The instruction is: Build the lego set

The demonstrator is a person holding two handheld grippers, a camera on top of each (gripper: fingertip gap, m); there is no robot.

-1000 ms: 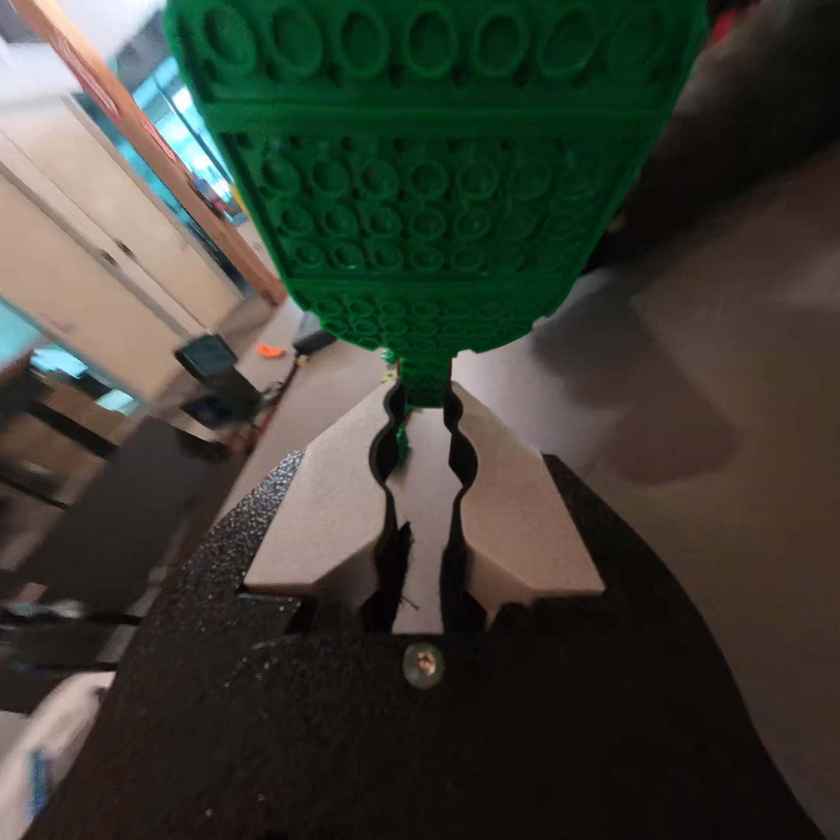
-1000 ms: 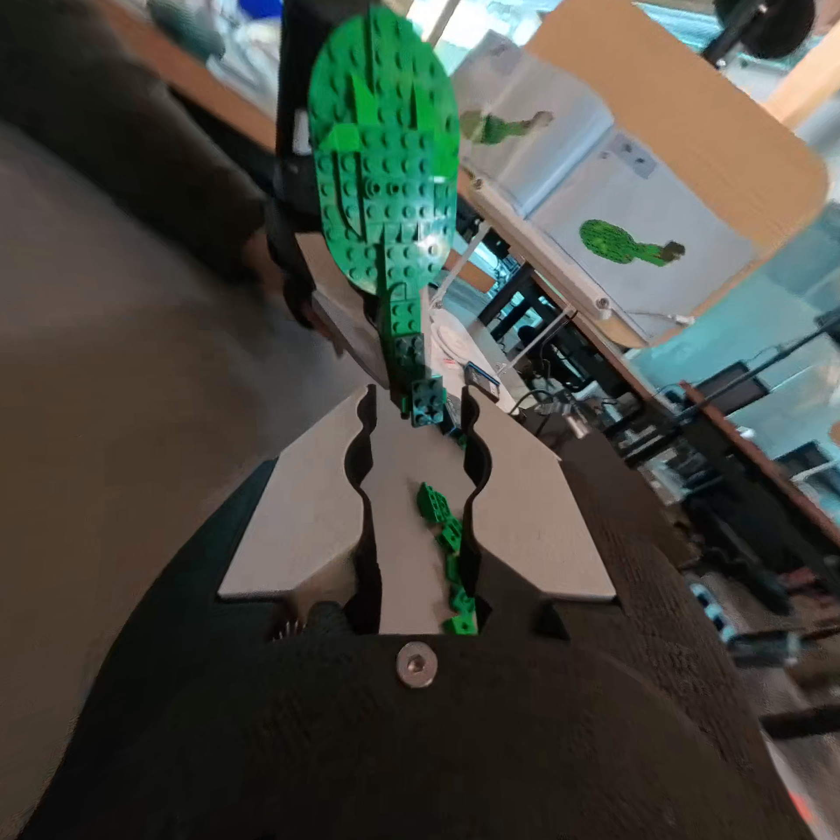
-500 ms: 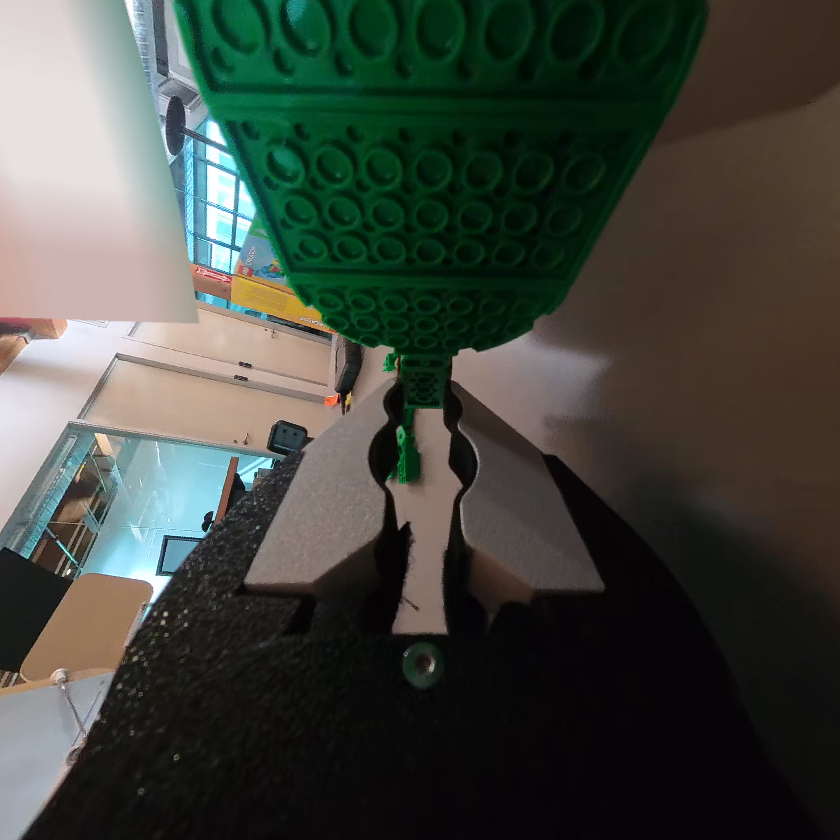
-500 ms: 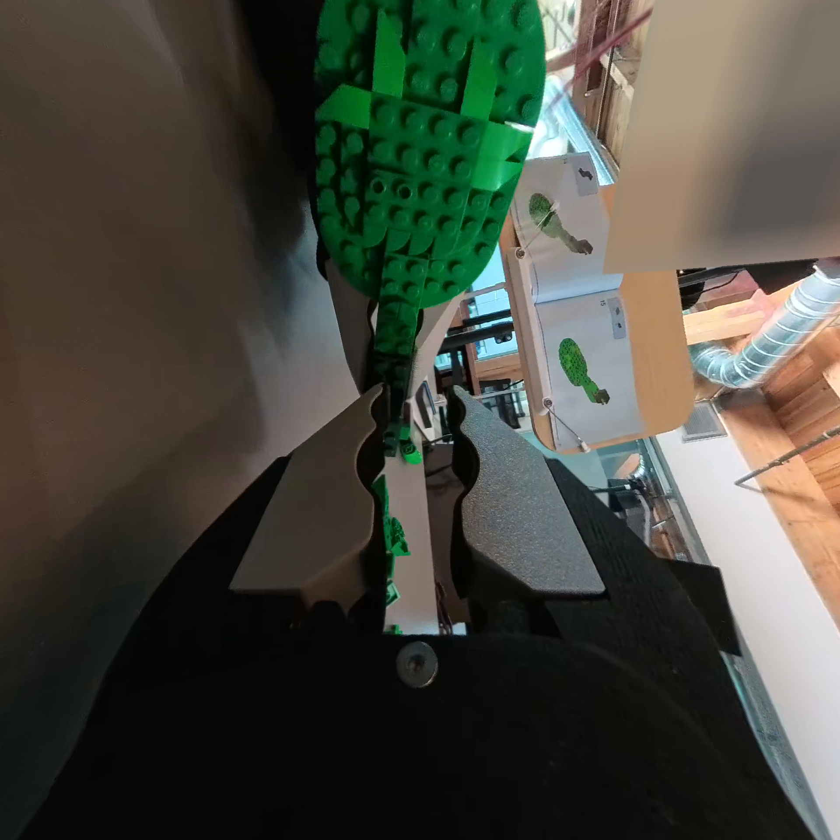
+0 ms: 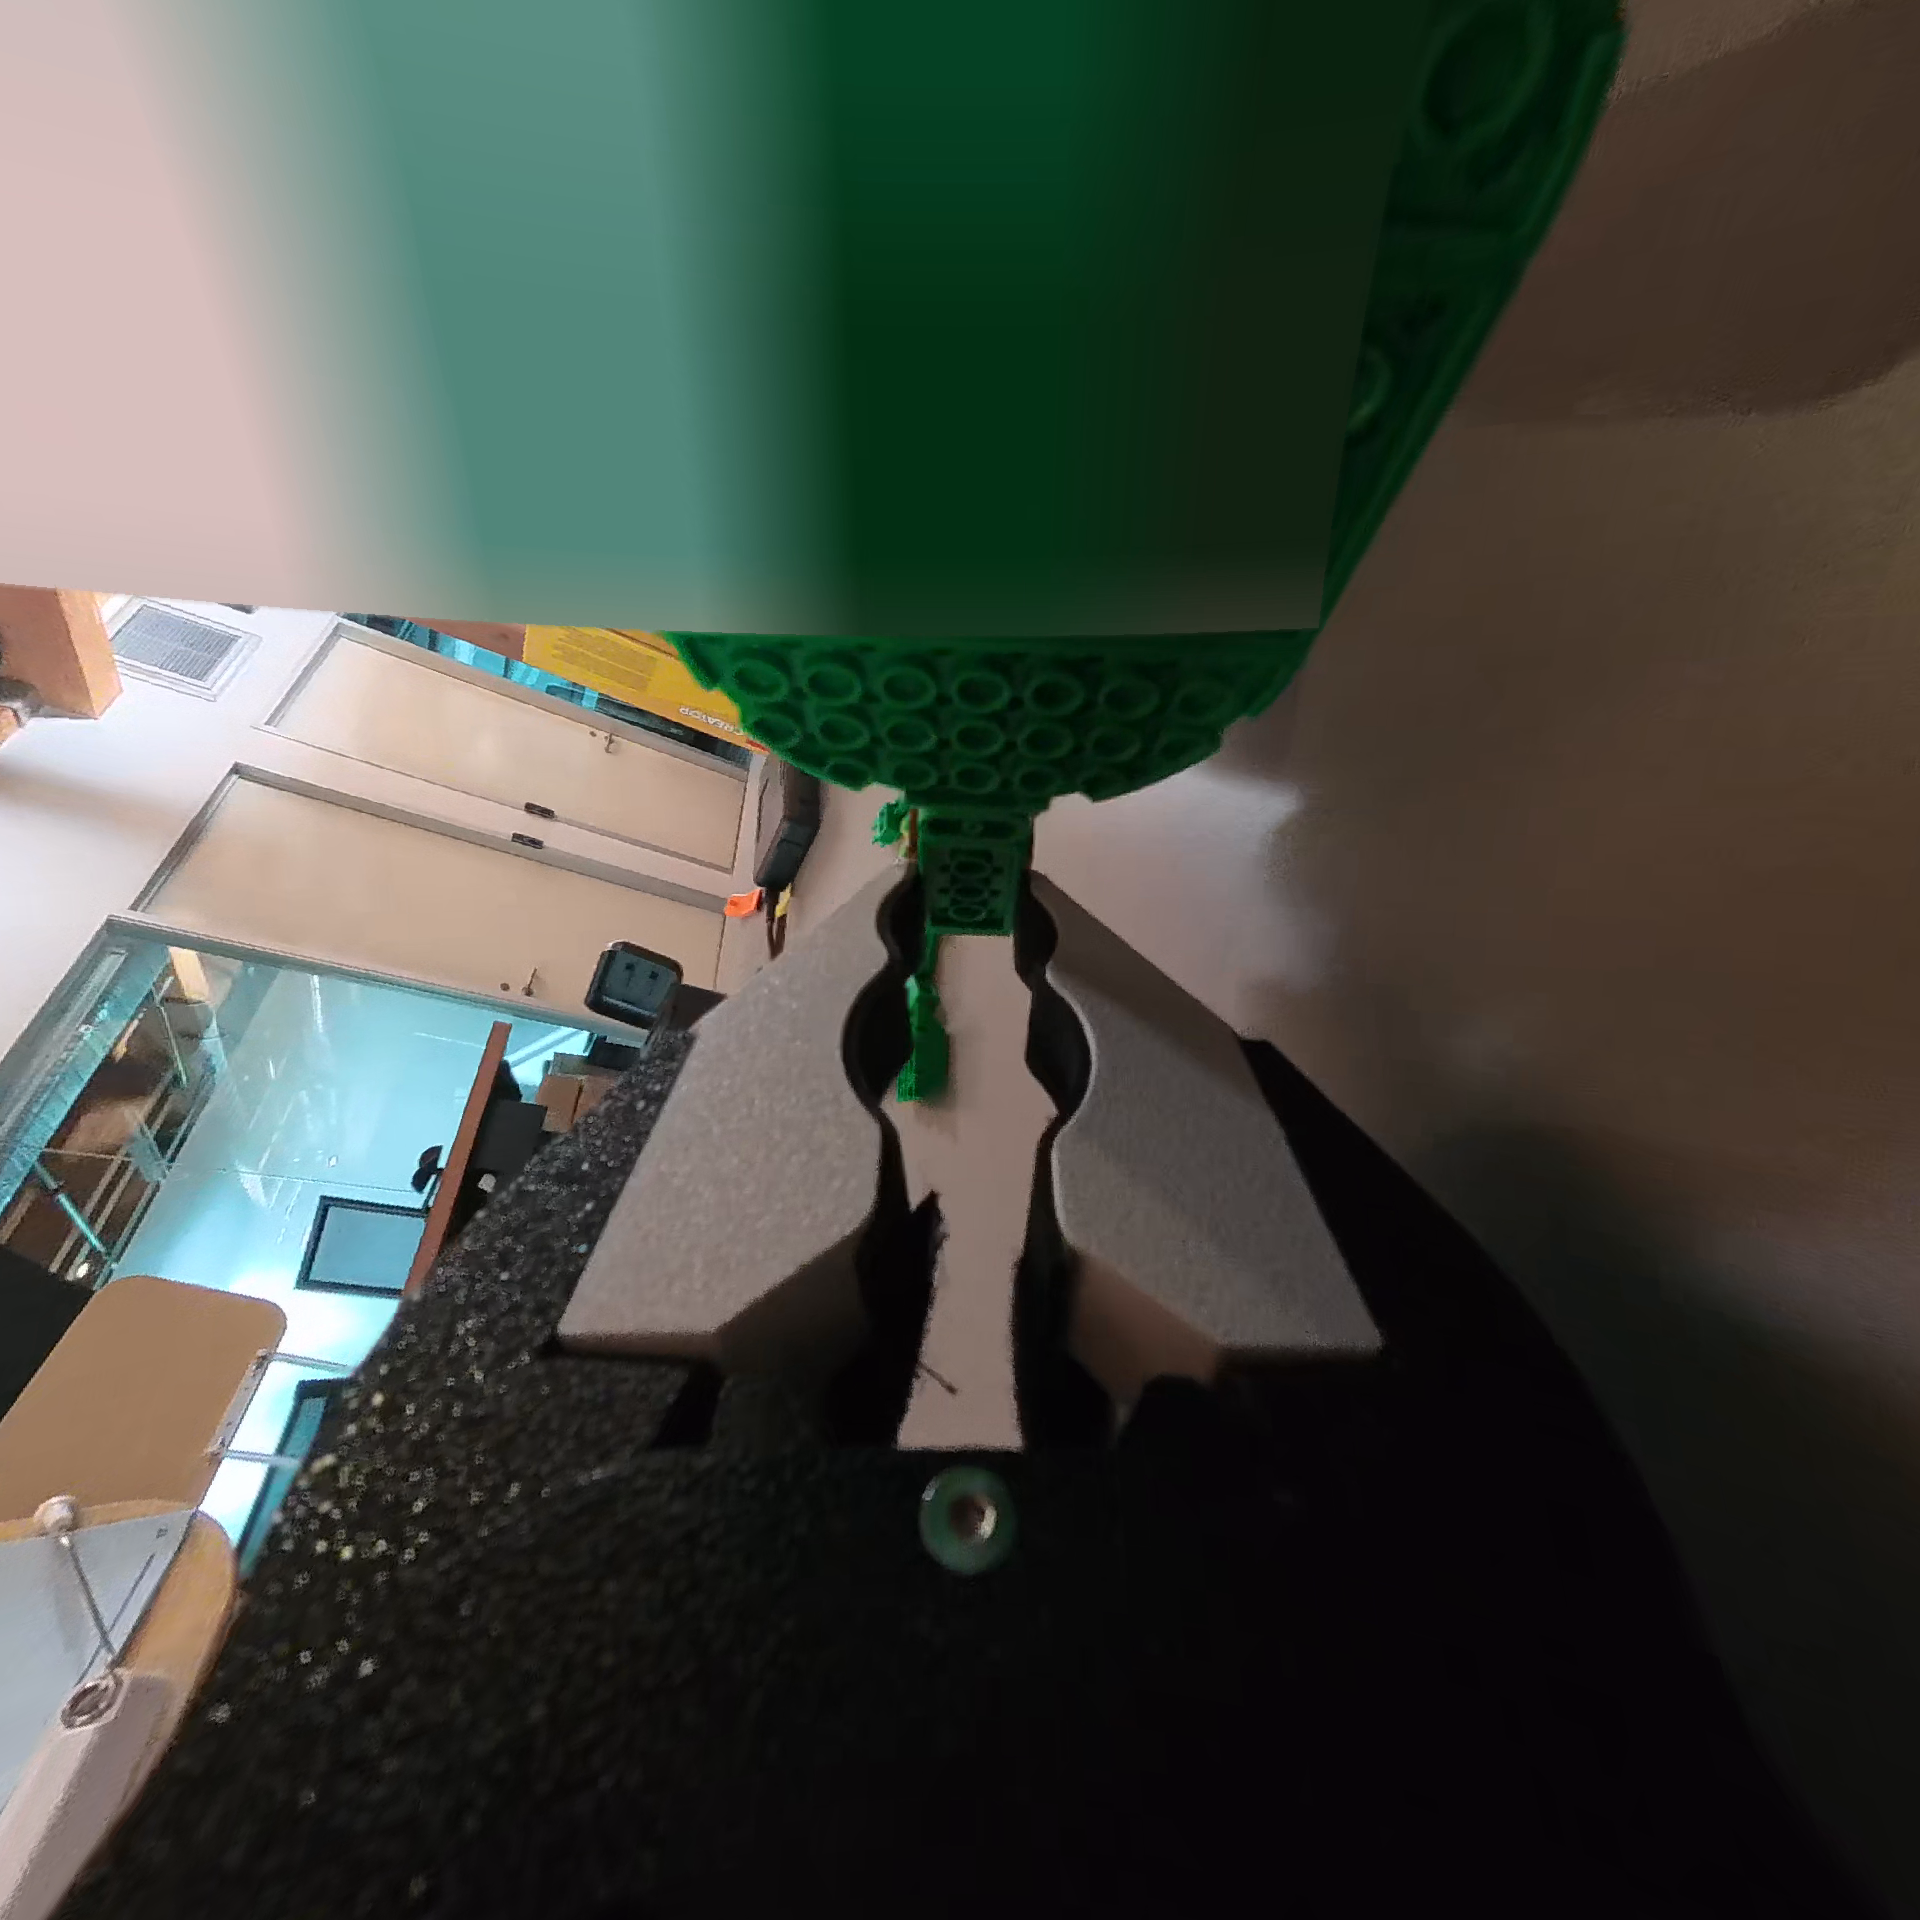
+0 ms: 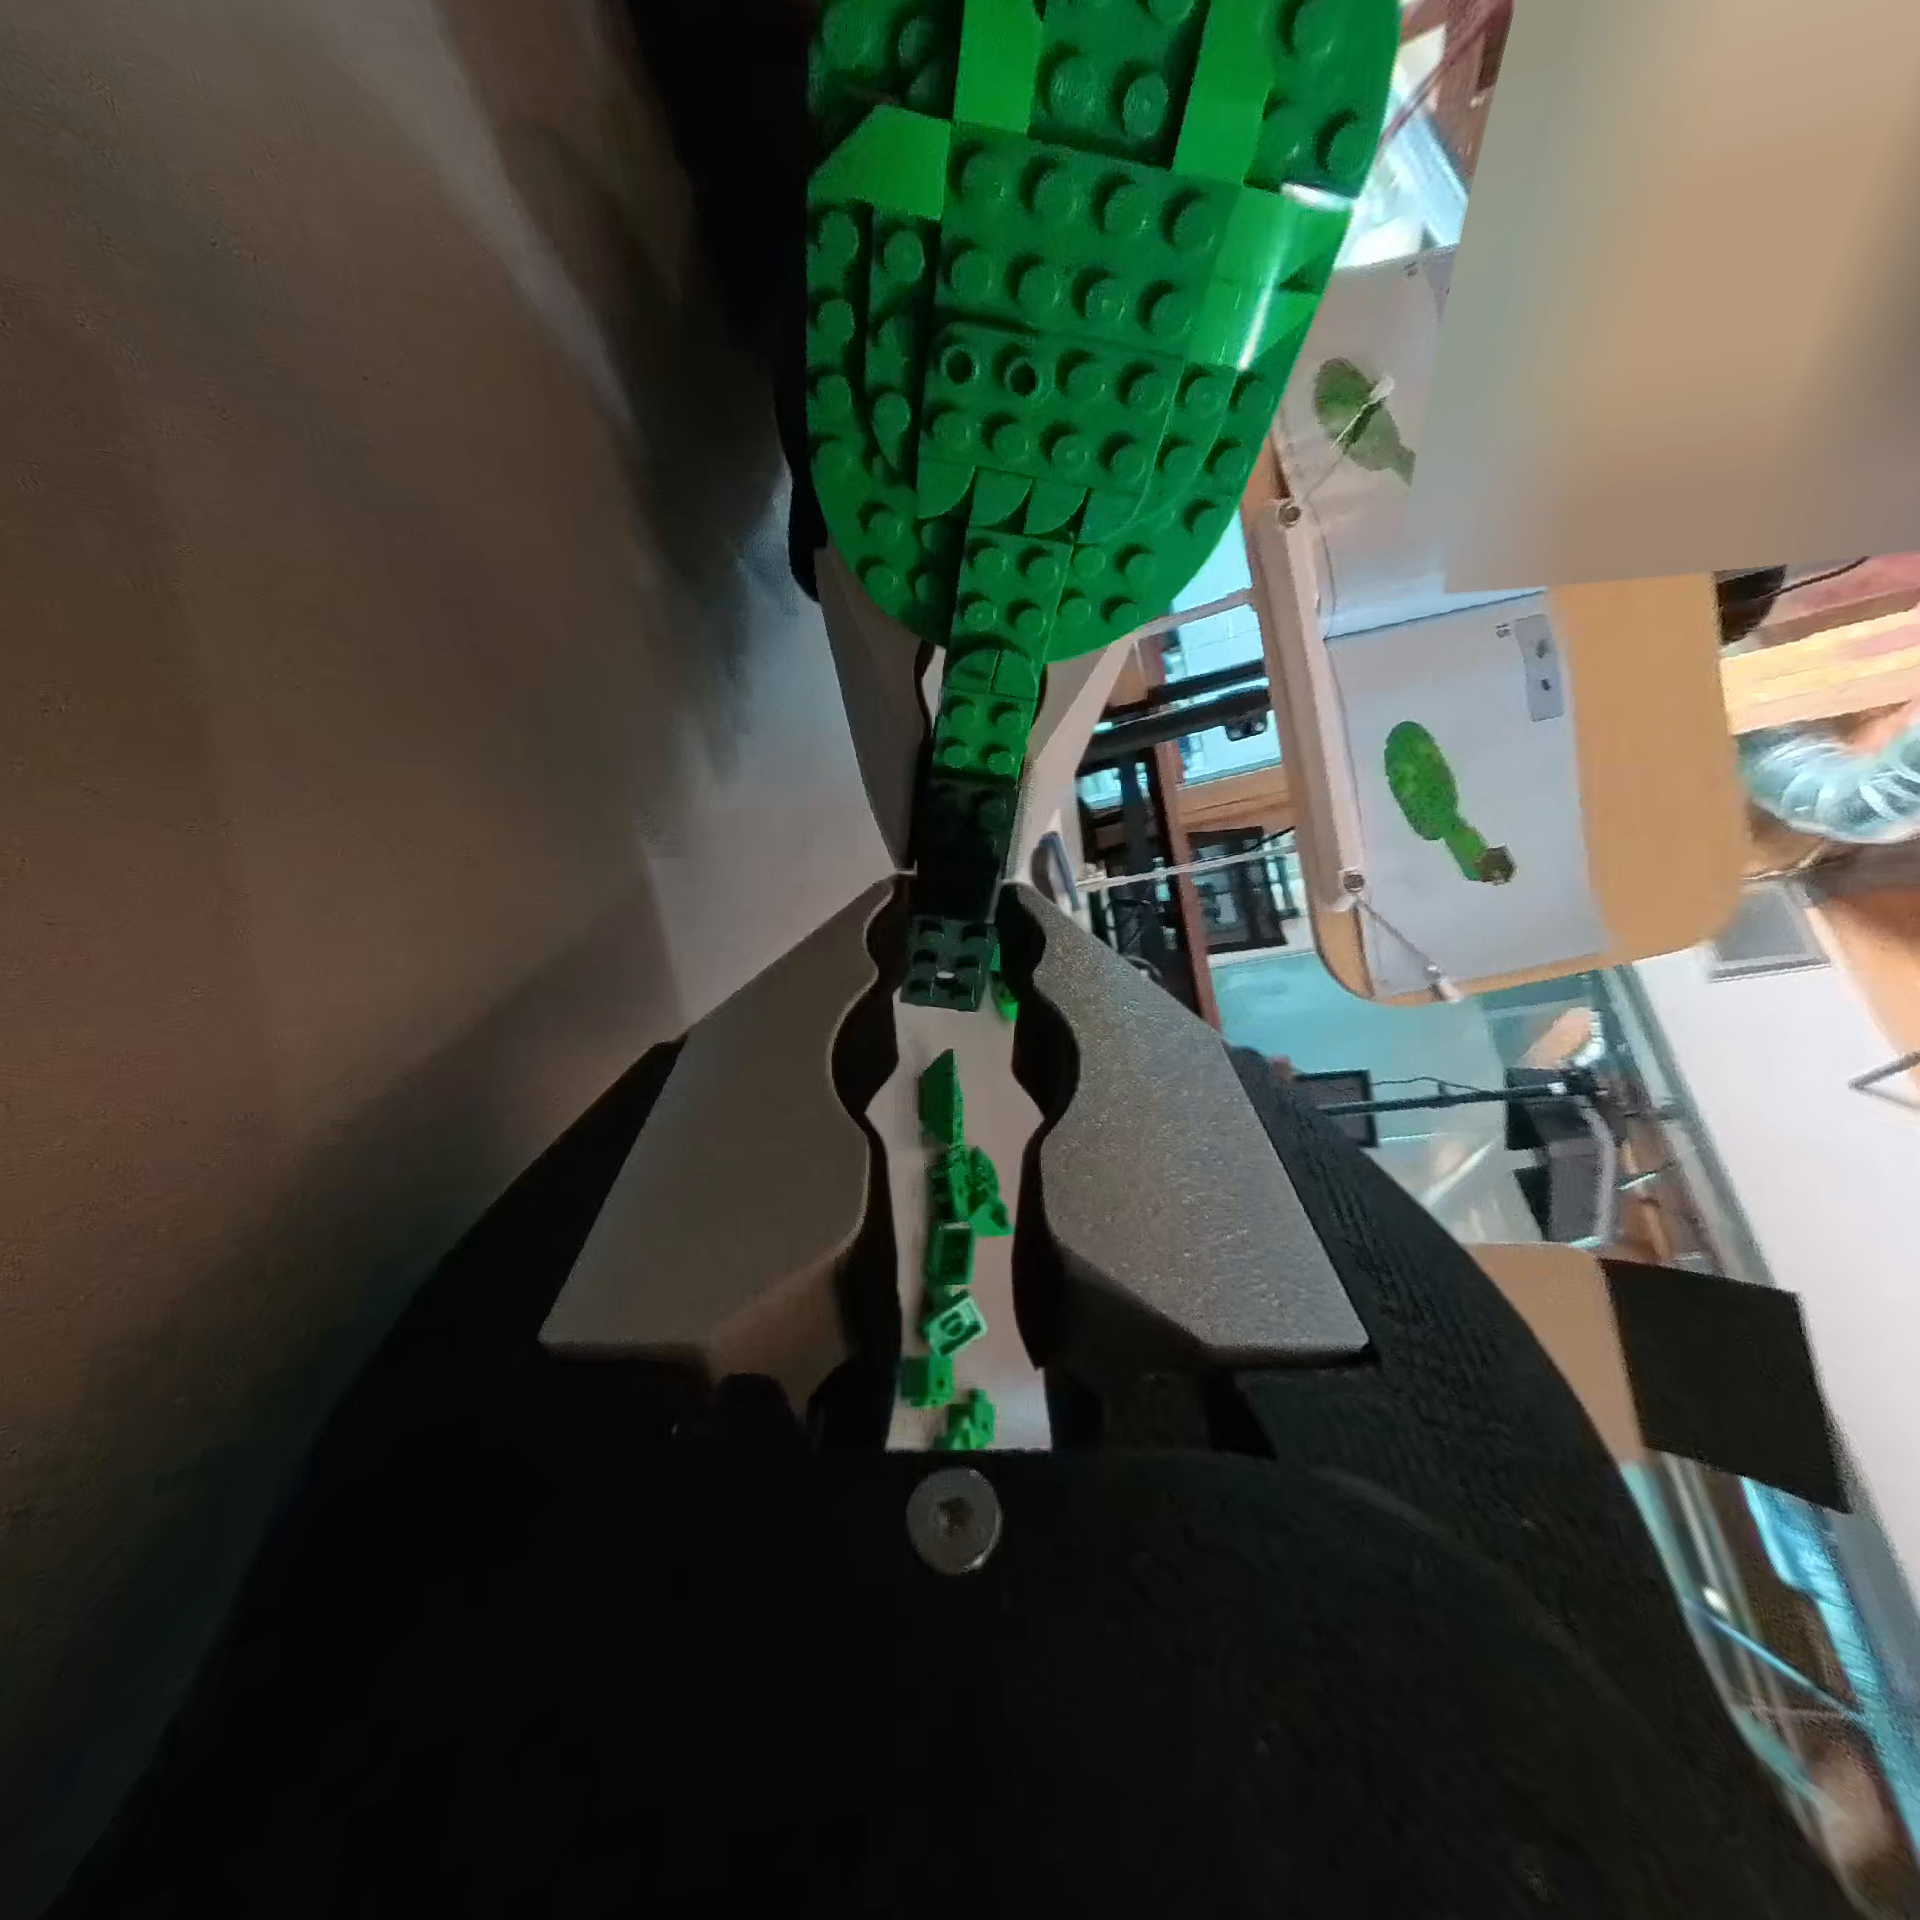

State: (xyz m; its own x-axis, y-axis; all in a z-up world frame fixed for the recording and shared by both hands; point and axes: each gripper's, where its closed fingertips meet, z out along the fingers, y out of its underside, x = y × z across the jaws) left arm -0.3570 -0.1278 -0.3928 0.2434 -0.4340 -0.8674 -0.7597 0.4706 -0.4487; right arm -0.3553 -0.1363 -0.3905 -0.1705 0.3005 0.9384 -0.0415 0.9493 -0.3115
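Two grippers are meeting at one green leaf build, each taking it from an opposite face. The left gripper (image 5: 966, 914) is pinching the leaf's stem (image 5: 971, 878) between its fingers (image 5: 790, 1132), and from that side the leaf (image 5: 997, 717) is showing its hollow underside, fanning up and away from the fingertips; a blurred patch is covering most of the blade. The right gripper (image 6: 951, 935) is looking at the studded top of the leaf (image 6: 1049, 343). Its fingers (image 6: 1174, 1174) are standing slightly apart, flanking the dark green end block (image 6: 945, 961) at the stem's foot; whether they are actually gripping that block cannot be told.

Relative to the leaf, the long axis is running straight out from both pairs of fingertips, stem nearest, blade farthest. The end block is sitting right at the right fingertips, so the right hand is judged the nearer one for working on the stem's end, while the left is serving as the holder. Loose green pieces (image 6: 951, 1278) are lying below the leaf on the pale bench (image 6: 904, 1101), seen through the right finger gap. An open instruction booklet (image 6: 1455, 810) is propped to the right of the leaf.
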